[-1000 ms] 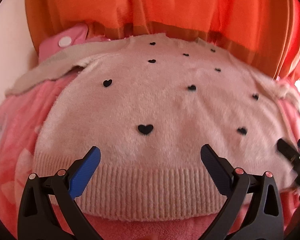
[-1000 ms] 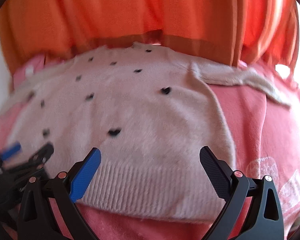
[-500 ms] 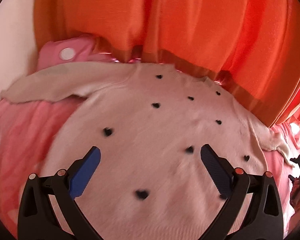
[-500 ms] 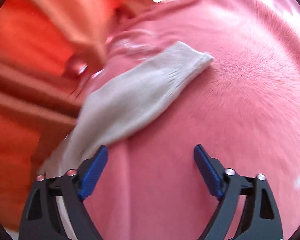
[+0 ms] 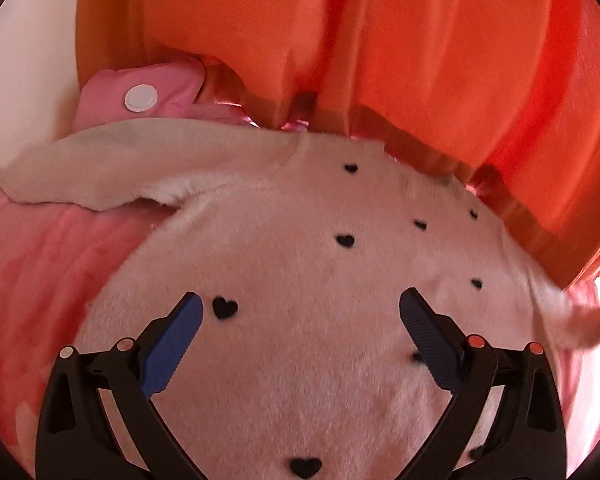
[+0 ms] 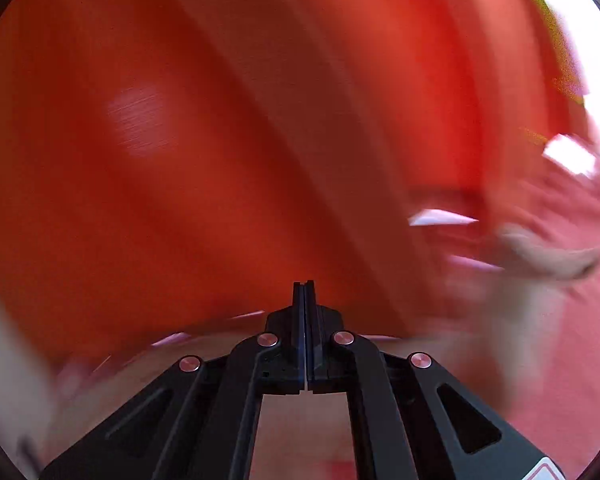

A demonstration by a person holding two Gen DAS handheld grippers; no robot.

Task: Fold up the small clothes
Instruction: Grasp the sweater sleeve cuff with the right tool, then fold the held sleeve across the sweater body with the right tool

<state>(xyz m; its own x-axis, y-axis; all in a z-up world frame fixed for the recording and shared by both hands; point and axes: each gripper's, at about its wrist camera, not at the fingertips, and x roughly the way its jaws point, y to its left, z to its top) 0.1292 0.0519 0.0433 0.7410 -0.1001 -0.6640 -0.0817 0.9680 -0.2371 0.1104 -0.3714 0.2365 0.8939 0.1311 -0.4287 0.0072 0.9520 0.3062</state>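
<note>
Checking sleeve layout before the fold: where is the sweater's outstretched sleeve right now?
In the left wrist view the sleeve lies flat at upper left, stretching from the sweater across the pink blanket, just below the pink spotted cushion.

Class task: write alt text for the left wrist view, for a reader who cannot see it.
A fluffy pale pink knitted sweater with small black hearts lies spread on a pink fleece blanket, one sleeve stretched leftward. The left tool, blue-padded, hangs open above it; orange curtains hang behind.
</note>
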